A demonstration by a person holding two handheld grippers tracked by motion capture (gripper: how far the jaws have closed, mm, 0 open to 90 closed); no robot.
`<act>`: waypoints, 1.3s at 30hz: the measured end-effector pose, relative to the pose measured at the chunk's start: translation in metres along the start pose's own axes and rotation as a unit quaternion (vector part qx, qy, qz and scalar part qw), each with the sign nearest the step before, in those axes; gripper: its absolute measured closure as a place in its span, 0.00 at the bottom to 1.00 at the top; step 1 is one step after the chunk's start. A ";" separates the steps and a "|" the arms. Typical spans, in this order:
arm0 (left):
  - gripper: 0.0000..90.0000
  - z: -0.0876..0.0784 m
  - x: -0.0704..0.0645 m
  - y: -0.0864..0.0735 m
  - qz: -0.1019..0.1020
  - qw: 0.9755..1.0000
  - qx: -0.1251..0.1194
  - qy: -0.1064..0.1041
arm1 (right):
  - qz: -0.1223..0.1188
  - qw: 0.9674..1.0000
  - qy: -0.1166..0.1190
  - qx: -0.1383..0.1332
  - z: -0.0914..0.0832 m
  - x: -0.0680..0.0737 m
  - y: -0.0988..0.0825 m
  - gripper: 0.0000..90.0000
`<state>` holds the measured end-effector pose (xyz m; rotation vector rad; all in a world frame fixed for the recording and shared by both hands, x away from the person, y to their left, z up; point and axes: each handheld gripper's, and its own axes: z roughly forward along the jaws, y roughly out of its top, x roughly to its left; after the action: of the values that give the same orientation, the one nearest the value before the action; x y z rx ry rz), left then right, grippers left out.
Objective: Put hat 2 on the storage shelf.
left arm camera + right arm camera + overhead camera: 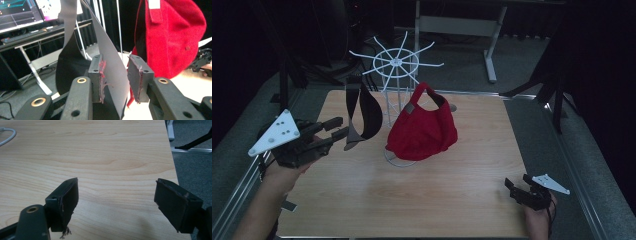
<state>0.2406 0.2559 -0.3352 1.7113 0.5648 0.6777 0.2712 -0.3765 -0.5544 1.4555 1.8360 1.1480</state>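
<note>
Since the black cap (362, 112) hanging on the white rack (394, 62) looks light and floppy, grab its stiff brim (112, 70), now loose between the part-open left tool (115, 78).

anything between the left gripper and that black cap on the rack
Nothing visible does. The black cap's grey brim already hangs between the jaws of the left gripper, whose pads are not pressing it.

White wire hat rack (395, 75): its stem and ring base lie partly hidden behind the red fabric cap (422, 131). In the left gripper view the cap's top and the dark grey cap's (110, 62) crown are cut off by the upper edge (brim's lower end hidden behind the pads (136, 75)).
</note>
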 end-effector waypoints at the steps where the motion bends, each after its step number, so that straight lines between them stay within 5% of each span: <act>1: 0.72 -0.001 0.000 -0.003 -0.002 1.000 0.002 0.003 | 0.000 1.000 0.000 0.000 0.000 0.000 0.000 0.22; 25: 0.65 -0.013 -0.010 -0.096 -0.047 0.998 0.028 0.015 | -0.007 1.000 -0.003 -0.002 0.000 0.001 0.000 0.21; 39: 0.65 -0.006 -0.014 -0.160 -0.110 0.992 0.066 0.010 | -0.011 1.000 -0.006 0.000 0.000 0.002 0.000 0.20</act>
<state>0.2230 0.2874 -0.4920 1.7343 0.8143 0.5091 0.2709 -0.3743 -0.5545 1.4363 1.8382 1.1273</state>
